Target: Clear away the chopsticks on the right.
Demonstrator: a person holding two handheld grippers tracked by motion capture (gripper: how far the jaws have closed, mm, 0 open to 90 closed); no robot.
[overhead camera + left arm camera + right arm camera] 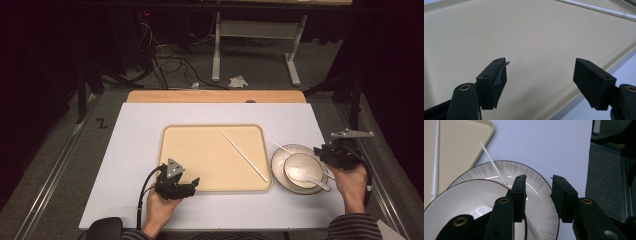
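In the high view, a beige tray (215, 158) is seen in the middle of a white table (135, 130). One white chopstick (244, 156) lies slantwise on the tray's right half. Just right of the tray stands a plate (278, 154), touching or nearly touching its right edge, with a bowl (302, 165) on it and a white spoon (311, 178) resting in the bowl. A second chopstick (280, 146) lies across the plate, its tip pointing towards the tray. The left gripper (192, 184) is held over the tray's near left corner; the right gripper (320, 151) is held at the plate's right rim, on the side away from the tray.

In the left gripper view, the left gripper (540, 77) is seen low over the bare tray (524, 32), its jaws spread wide with nothing between them. The chopstick (599, 9) on the tray is seen far off.

In the right gripper view, the right gripper (538, 195) is seen over the plate (541, 202), its jaws narrowly apart and empty. The second chopstick (492, 166) passes beneath the left jaw, outside the gap; the tray (461, 145) lies beyond.
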